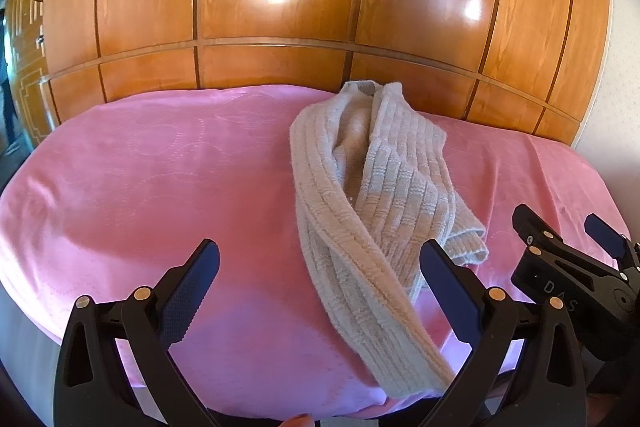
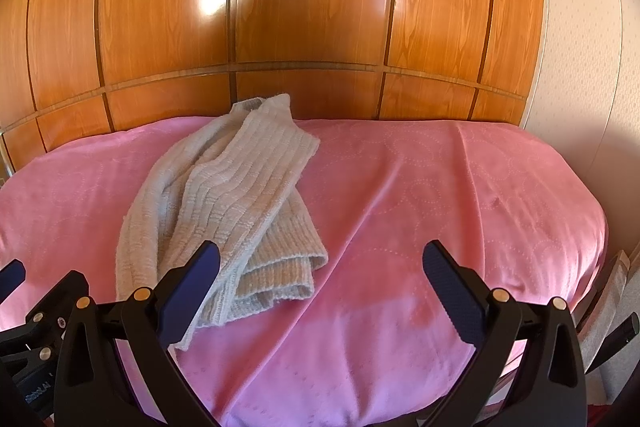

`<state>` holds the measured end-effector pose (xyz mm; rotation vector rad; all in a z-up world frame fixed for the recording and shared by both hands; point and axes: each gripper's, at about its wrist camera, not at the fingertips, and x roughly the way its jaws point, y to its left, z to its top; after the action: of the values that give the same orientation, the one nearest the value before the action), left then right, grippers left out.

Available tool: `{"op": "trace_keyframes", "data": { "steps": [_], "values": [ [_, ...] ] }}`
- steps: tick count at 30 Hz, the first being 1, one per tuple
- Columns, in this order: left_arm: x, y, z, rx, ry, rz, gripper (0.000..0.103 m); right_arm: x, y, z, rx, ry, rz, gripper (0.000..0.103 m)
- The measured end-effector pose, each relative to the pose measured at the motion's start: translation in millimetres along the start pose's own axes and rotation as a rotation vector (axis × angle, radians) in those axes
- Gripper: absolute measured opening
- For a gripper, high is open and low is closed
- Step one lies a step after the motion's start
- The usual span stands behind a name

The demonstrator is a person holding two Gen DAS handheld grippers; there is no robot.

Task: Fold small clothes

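Note:
A pale grey ribbed knit garment (image 1: 380, 187) lies crumpled on a pink cloth-covered surface (image 1: 160, 187), running from the far edge toward the near edge. My left gripper (image 1: 320, 267) hovers open above the near part of the cloth, its right finger (image 1: 452, 291) in front of the knit's cuff. In the right wrist view the same knit garment (image 2: 232, 195) lies left of centre. My right gripper (image 2: 320, 267) is open over bare pink cloth (image 2: 440, 187), its left finger (image 2: 192, 287) in front of the garment's edge. Neither holds anything. The right gripper (image 1: 568, 243) also shows at the right edge of the left wrist view.
A glossy wooden panelled wall (image 1: 280, 7) rises directly behind the surface. A pale wall (image 2: 580, 67) stands to the right. The left gripper's body (image 2: 32, 307) shows at the lower left of the right wrist view. Pale items (image 2: 612, 291) sit beyond the right edge.

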<state>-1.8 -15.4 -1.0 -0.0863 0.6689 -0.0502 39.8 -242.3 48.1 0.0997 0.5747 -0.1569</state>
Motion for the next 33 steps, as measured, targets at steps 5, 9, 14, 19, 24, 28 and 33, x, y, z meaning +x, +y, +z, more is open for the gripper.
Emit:
{"op": "trace_keyframes", "data": {
  "steps": [5,9,14,19,24,28,33],
  "values": [
    [4,-1,1,0.004,0.01,-0.002,0.099,4,0,1,-0.024,0.018,-0.015,0.101],
    [7,-2,0,0.005,0.022,0.0,0.099,8,-1,0,-0.033,0.028,-0.02,0.101],
    [13,-2,0,0.008,0.04,0.004,0.099,15,1,-3,-0.072,0.028,-0.048,0.101],
    [22,-2,1,0.012,0.066,0.0,0.099,24,-2,-4,-0.055,0.047,-0.039,0.101],
    [37,-5,6,0.017,0.121,-0.046,0.099,40,-26,-2,0.022,0.126,0.079,0.101],
    [57,-5,8,-0.004,0.178,-0.087,0.099,57,-44,-4,0.118,0.233,0.237,0.084],
    [86,-14,3,0.038,0.249,-0.129,0.088,94,-36,-1,0.194,0.343,0.455,0.074]
  ]
}}
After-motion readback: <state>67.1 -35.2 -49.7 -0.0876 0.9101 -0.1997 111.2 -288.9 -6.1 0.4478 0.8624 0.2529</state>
